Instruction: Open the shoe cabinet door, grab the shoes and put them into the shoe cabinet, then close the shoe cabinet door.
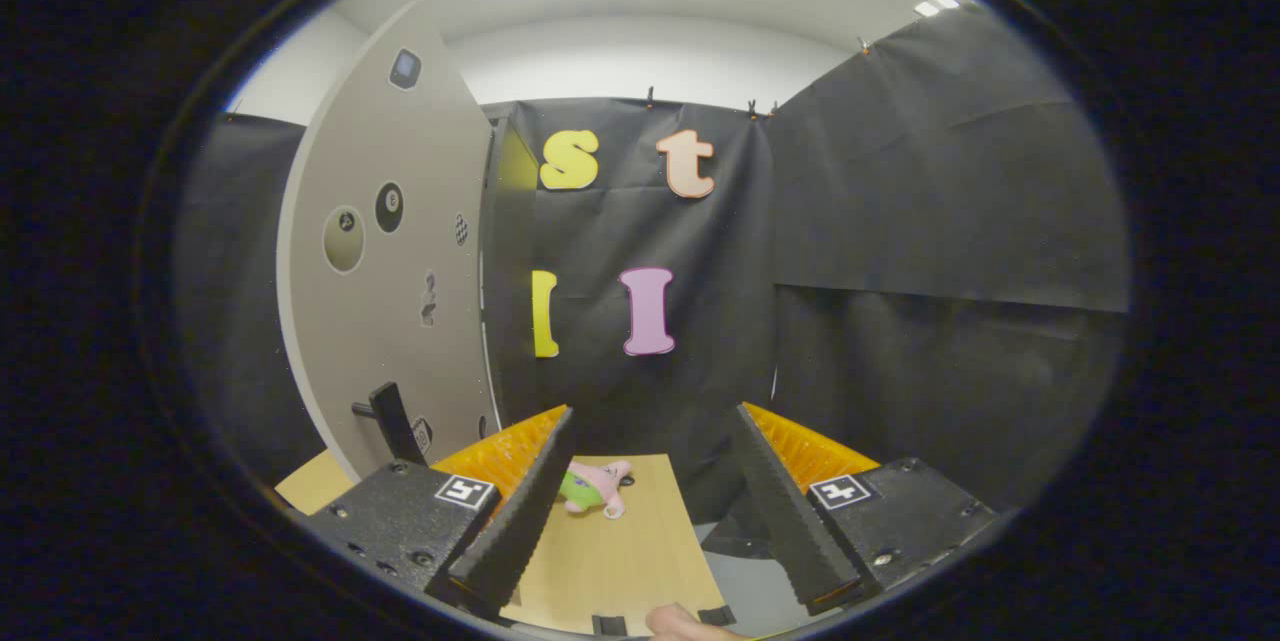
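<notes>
In your gripper view, the claw point(655, 496) is wide open and holds nothing; you can see bare wooden table point(620, 551) between its two fingers. To the left of the fingers stands the tall grey cabinet door point(390, 251), swung open so its face turns toward you, with a dark handle point(392, 421) low down near the left finger. So the first job, opening the door, looks done. The inside of the cabinet is hard to see, so you cannot tell if anything is in there. You cannot pick out shoes for sure; a small pink and green soft thing point(595, 489) lies on the table just ahead of the left finger, not touching it. Grabbing the shoes, putting them in, and shutting the door all look left to do.
</notes>
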{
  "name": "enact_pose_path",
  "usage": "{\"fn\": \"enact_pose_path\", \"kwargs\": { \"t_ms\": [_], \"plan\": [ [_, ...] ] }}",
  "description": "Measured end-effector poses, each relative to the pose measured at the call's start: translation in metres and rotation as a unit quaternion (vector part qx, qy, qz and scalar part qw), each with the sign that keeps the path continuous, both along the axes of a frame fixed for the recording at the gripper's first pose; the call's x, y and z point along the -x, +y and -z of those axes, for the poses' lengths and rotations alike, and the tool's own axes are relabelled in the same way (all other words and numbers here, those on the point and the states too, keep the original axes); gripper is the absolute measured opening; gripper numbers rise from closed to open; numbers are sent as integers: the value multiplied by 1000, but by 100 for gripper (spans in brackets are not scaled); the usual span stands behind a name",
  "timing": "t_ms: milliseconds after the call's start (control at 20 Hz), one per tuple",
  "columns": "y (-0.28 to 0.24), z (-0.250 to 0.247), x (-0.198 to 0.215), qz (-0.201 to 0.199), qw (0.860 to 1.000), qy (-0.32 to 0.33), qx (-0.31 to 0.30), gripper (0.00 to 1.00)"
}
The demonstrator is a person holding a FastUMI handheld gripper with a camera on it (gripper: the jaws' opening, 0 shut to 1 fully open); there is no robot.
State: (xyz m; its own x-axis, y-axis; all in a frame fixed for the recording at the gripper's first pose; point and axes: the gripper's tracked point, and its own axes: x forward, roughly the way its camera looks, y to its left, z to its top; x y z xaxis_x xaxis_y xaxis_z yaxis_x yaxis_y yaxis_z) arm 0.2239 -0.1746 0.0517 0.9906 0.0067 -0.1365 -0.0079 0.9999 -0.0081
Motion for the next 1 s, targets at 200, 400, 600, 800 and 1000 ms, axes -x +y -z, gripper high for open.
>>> {"fn": "enact_pose_path", "kwargs": {
  "t_ms": [200, 400, 600, 800, 1000],
  "plan": [
    [33, 18, -17, -16, 1000, 9, 23, 99],
    [63, 27, -20, -26, 999, 2, 33, 99],
    [78, 28, -20, -24, 1000, -4, 14, 98],
    [90, 36, -20, -30, 999, 5, -12, 95],
    [88, 33, -8, 11, 1000, -4, 5, 91]
  ]
}}
